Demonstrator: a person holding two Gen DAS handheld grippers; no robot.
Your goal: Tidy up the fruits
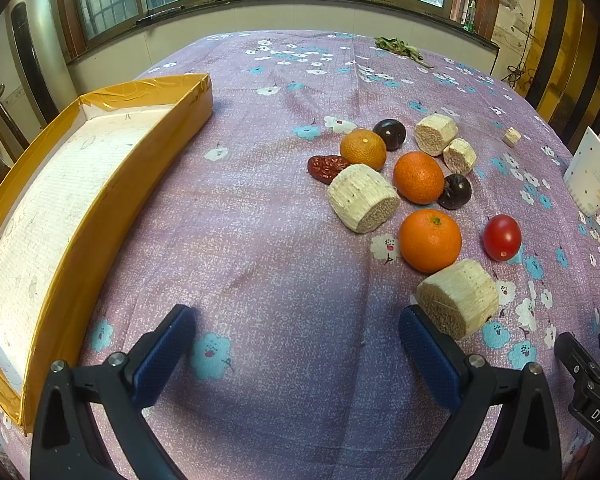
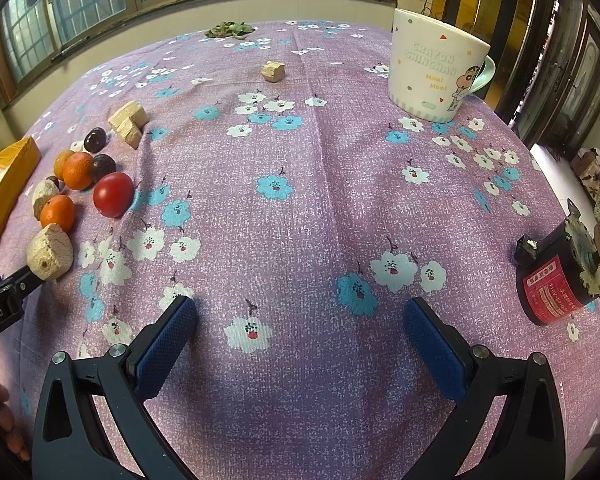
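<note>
— Were the tools holding anything?
— No. The left tool (image 1: 296,326) and right tool (image 2: 300,320) both gaped, released, over bare bench (image 1: 260,220).
— The fruit?
— Clustered right of centre; the nearest orange (image 1: 429,240) could roll off if nudged, missing the yellow tray (image 1: 100,208) at left.

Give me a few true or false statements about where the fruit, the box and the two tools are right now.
1. The yellow box holds two oranges. False: it holds no fruit.
2. Three oranges lie on the cloth. True.
3. The left tool grips the tomato. False: it is open and holds nothing.
4. The right tool is open. True.
5. The mug lies on its side. False: it stands upright.
</note>
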